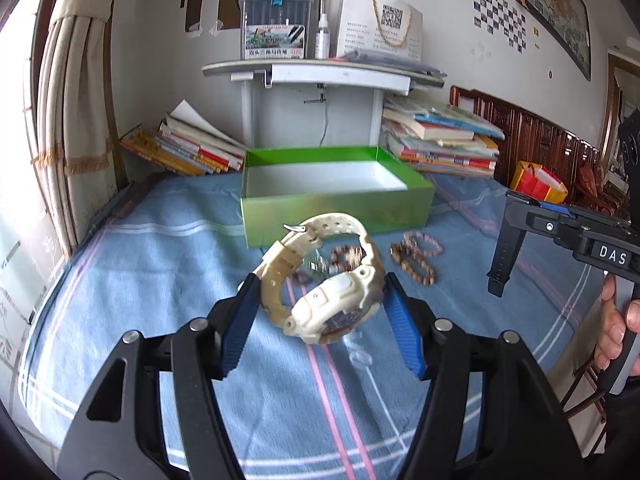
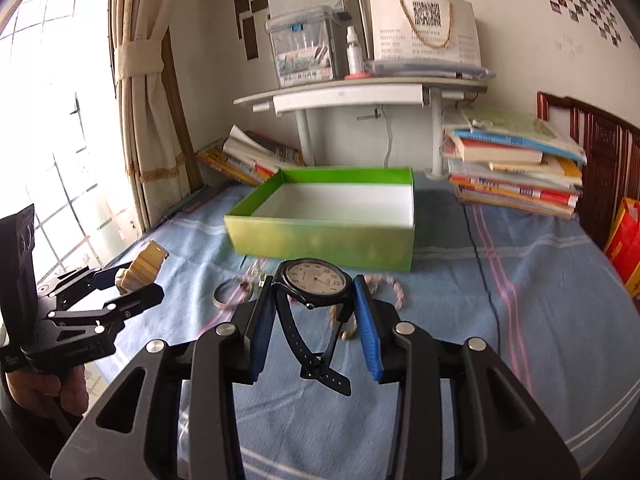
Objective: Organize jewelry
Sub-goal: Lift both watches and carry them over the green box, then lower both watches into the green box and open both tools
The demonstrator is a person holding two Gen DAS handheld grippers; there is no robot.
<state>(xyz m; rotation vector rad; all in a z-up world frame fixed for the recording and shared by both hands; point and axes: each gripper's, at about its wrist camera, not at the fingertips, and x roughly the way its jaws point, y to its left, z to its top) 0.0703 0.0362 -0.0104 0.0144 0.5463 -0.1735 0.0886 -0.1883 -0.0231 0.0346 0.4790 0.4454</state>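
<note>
the left gripper (image 1: 316, 304) is pinching a cream watch (image 1: 332, 280) between its blue pads (image 1: 240, 320), the chunky case low and to the right, the strap looping up to a metal buckle at the top; the watch is lifted above the bedsheet (image 1: 160, 280). seen from the right wrist, that same left gripper (image 2: 132, 280) sits at the far left with the cream watch (image 2: 142, 268) poking out of its tip. the right gripper (image 2: 316, 304) is clamped on a black watch (image 2: 316, 280), pads (image 2: 366, 320) pressing the case from both sides, the pale dial facing the camera and the two black strap ends hanging down and crossing below. from the left wrist, the right gripper (image 1: 520, 240) shows only side-on at the right edge with a black strap dangling from it, the person's hand (image 1: 616, 328) on its handle. an open green box (image 1: 336, 192) with a white inside stands on the sheet beyond both grippers, nothing visible in it. between box and grippers lie beaded bracelets (image 1: 416, 256), touching one another, plus a darker bead loop (image 1: 344, 258) partly hidden behind the cream watch. a silver bangle (image 2: 228, 294) lies left of the black watch, and a pinkish bracelet (image 2: 390, 288) to its right, blurred. books (image 1: 444, 140) are stacked behind the box.
</note>
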